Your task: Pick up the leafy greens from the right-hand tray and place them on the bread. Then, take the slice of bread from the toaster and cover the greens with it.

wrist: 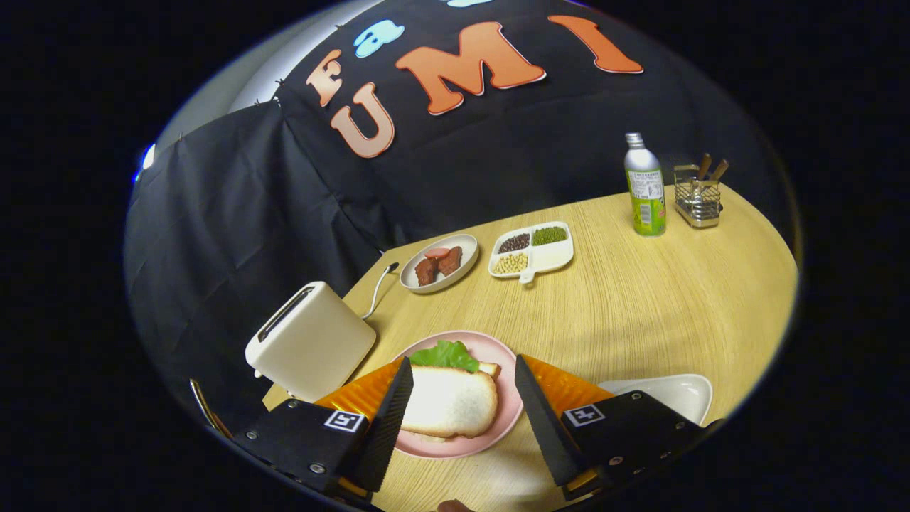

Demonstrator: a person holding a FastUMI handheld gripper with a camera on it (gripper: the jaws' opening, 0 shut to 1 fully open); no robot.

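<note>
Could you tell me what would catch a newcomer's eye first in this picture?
Probably the pink plate between the open fingers of the gripper, holding bread stacked over green leaves. To its left stands a cream toaster, and beyond it, across the wooden table, a green bottle.

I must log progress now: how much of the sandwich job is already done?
Done, it seems: top bread slice covers the leafy greens on the pink plate. In hand: nothing; the gripper is open, fingers either side of the sandwich. Left: apparently nothing.
</note>
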